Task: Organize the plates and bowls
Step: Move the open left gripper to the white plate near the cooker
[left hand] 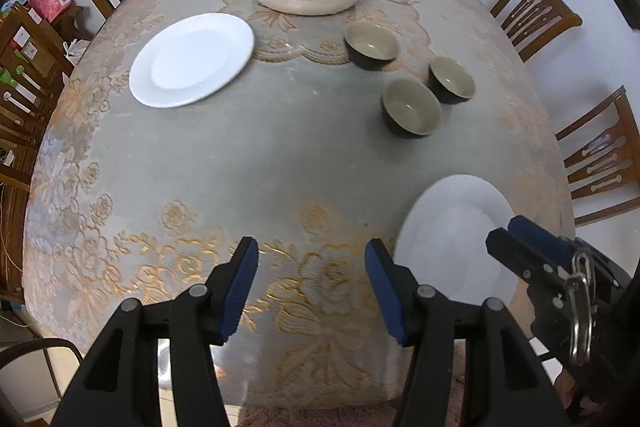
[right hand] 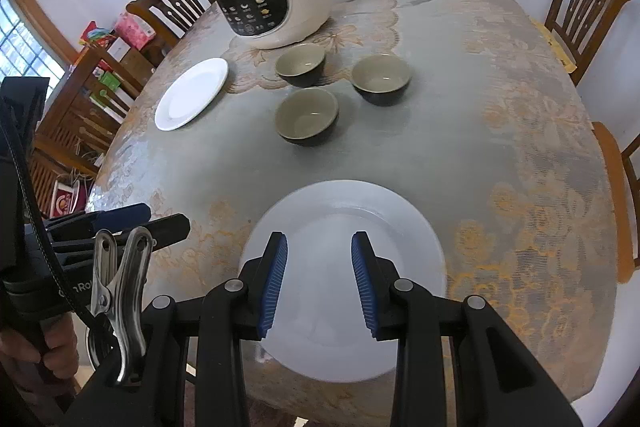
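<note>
plates (right hand: 344,267) and bowls (right hand: 306,117) lie untouched; both tongs (left hand: 312,251) (right hand: 319,243) spread, no writing readable.

A white round plate (right hand: 344,259) lies flat and empty on the bench directly below the right gripper (right hand: 319,281), whose parted fingers hang over its middle. A second white plate (left hand: 192,59), also flat and empty, sits far ahead of the left gripper (left hand: 312,287) and off to its left. Three small bowls, dark outside and pale grey-green inside, stand upright and empty in a loose cluster ahead of the right gripper: the nearest bowl (right hand: 307,115), the right bowl (right hand: 381,79) and the far bowl (right hand: 301,63), close together but apart.
</note>
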Available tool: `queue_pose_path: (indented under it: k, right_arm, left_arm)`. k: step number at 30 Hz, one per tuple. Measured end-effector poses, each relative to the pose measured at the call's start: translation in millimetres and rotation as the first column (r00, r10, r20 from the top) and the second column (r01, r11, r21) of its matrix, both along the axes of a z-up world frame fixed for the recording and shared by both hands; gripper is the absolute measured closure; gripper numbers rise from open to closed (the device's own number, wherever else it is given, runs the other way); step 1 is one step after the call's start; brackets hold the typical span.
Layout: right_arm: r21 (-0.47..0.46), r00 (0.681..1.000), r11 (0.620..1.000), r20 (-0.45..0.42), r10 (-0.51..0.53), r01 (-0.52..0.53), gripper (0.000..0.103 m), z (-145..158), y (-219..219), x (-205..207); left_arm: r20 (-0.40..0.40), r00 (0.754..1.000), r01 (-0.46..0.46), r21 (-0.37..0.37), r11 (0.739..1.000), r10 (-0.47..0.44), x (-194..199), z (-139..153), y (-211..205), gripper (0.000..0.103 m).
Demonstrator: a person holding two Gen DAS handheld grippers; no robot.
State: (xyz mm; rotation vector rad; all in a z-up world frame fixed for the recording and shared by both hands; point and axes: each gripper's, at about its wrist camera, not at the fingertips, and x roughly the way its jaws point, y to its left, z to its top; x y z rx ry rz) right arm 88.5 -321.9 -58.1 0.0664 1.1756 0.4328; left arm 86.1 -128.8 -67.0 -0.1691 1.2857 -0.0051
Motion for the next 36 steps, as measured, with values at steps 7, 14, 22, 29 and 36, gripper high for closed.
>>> queue_pose_path:
  k: [7,14,22,29,36]
  right_arm:
    - [-0.004,1.0,1.0,0.0,-0.007,0.007,0.068,2,25,7]
    - [-0.006,1.0,1.0,-0.014,-0.023,0.023,0.068,3,47,17]
    - [-0.02,0.999,0.999,-0.036,-0.035,0.034,0.068,2,71,26]
    - [-0.033,0.998,0.999,-0.059,-0.038,0.036,0.068,-3,96,35]
    - [-0.035,0.996,0.998,-0.073,-0.047,0.044,0.068,-7,119,46]
  left_arm:
    - [-0.001,1.0,0.009,0.002,1.0,-0.009,12,-1,28,0.044]
    - [0.003,1.0,0.011,-0.005,1.0,-0.011,26,-2,54,0.044]
    - [0.005,1.0,0.007,-0.026,1.0,-0.007,36,-6,85,0.044]
    - [0.008,1.0,0.003,-0.037,0.999,-0.002,46,-11,110,0.044]
    - [0.007,1.0,-0.012,-0.043,0.999,0.012,53,-18,137,0.044]
